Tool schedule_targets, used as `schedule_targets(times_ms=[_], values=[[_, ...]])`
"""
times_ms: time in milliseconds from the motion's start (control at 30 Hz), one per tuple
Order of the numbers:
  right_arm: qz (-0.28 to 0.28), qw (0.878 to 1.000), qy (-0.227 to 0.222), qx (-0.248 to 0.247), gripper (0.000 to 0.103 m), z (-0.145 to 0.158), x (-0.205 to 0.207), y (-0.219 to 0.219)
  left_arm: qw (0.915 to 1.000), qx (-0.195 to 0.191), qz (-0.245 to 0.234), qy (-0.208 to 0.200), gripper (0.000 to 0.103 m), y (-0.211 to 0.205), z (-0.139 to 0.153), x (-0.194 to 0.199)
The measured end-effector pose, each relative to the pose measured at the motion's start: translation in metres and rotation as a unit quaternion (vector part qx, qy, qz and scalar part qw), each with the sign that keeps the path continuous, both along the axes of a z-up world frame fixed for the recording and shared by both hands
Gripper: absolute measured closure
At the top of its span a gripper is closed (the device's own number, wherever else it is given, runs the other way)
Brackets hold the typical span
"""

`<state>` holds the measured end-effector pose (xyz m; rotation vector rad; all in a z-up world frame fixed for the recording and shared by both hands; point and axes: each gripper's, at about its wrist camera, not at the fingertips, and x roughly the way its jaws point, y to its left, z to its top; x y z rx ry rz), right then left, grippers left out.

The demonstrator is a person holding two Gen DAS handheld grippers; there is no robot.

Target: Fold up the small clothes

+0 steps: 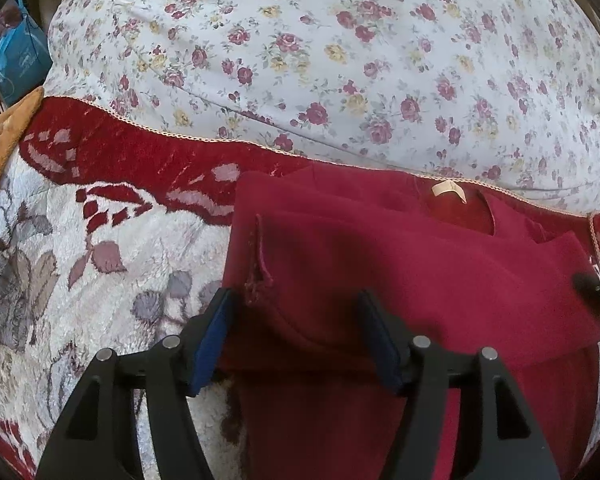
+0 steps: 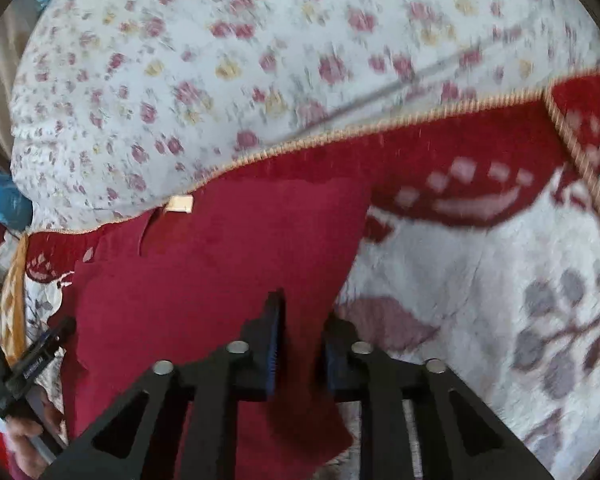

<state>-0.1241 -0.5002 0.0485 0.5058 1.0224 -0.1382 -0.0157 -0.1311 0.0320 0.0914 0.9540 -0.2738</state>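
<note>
Left gripper (image 1: 296,332): held wide, shirt (image 1: 400,280) beneath the pads.
Right gripper (image 2: 300,344): narrowed on the shirt edge, grip not confirmed.
Advice: fold to be laid flat, edges aligned.

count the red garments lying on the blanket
1: a dark red top, partly folded, lies on the patterned blanket with its neck label toward the floral bedding; others may lie out of view.

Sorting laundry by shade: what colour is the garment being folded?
Dark red garment, with a cream neck label; clearest in the left wrist view.
</note>
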Motion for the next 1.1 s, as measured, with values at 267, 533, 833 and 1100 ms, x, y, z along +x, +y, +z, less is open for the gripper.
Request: schedule_targets(times_ms=[267,533,833,1100], values=[[-0.023,0.998,0.018,-0.047,0.076,0.013,-0.004,0.003,0.9998,-0.003,0.018,0.009,0.029,0.002,-0.002,0.005],[0.094,0.995,-0.033,-0.020,0.067,0.042,0.021,0.077,0.9990,-0.007,0.044,0.010,0.029,0.011,0.000,0.010],[0.207,0.975,-0.011,-0.076,0.067,0.000,0.106,0.195,0.9987,-0.001,0.049,0.013,0.024,0.013,-0.007,0.016],[0.186,0.980,-0.010,-0.074,0.065,0.005,0.110,0.181,0.9985,-0.003,0.052,0.017,0.022,0.015,-0.009,0.021]])
